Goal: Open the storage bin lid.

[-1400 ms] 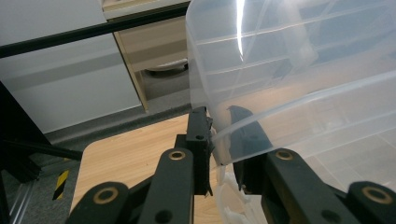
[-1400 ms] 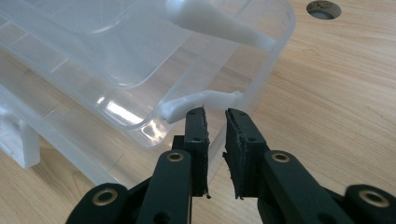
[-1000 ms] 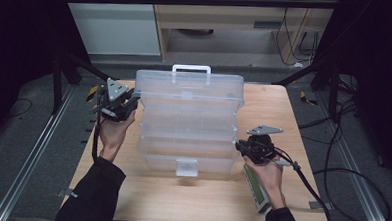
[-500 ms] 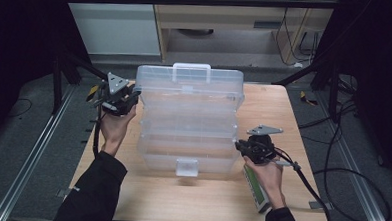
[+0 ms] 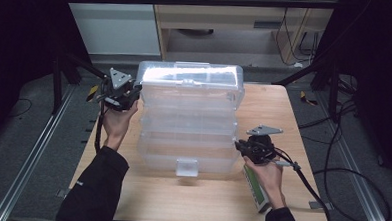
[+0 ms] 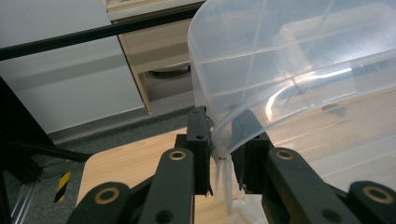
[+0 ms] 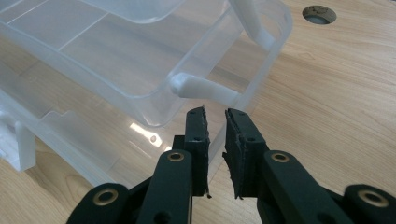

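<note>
Organizer box (image 5: 189, 115), clear plastic with stepped trays, sits mid-frame on the wooden table (image 5: 294, 115) in the high view. Left gripper (image 6: 219, 140) is pinching the thin wall at the box's upper-left corner. Right gripper (image 7: 215, 122) hangs by the lower right edge, jaws nearly together with a slim gap, nothing between them.

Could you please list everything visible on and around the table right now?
Clear plastic tiered organiser box: one, transparent, fanned open mid-table.
Light wooden table: one, pale wood, centre.
Green-and-white flat packet: one, under the right hand near the front right edge.
Beige cabinet: one, behind the table.
Black cables: several, on the floor at right.
Left tool: black, jaws closed on the box's upper tray edge.
Right tool: black, jaws narrowly apart beside the lower tray's white hinge arm.
</note>
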`<act>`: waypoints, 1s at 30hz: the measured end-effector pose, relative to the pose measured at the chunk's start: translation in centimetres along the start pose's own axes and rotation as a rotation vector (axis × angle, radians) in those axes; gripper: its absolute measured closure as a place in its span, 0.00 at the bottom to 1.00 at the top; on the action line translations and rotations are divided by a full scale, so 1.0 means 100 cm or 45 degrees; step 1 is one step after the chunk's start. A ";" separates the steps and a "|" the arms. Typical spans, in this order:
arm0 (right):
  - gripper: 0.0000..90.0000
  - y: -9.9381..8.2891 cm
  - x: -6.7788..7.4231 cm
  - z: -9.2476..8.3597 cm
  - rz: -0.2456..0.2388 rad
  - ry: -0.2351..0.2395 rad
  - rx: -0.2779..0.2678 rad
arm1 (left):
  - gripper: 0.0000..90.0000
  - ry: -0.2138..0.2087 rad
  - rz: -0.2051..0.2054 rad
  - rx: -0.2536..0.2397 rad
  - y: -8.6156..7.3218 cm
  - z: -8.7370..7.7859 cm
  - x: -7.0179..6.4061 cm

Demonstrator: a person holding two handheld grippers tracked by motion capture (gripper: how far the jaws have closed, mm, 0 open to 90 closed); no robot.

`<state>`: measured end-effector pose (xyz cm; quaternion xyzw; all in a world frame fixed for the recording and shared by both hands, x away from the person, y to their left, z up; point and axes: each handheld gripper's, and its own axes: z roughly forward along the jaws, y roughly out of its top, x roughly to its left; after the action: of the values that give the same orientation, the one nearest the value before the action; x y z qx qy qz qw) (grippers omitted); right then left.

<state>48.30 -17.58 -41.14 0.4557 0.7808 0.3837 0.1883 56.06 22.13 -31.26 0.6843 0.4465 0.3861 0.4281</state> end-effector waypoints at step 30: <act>0.88 0.000 0.000 0.000 0.000 0.004 -0.004 | 0.86 0.036 0.013 0.023 0.017 0.026 0.003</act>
<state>48.32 -17.60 -41.16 0.4547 0.7805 0.3856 0.1880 58.95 21.41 -30.53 0.6848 0.4525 0.3940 0.4136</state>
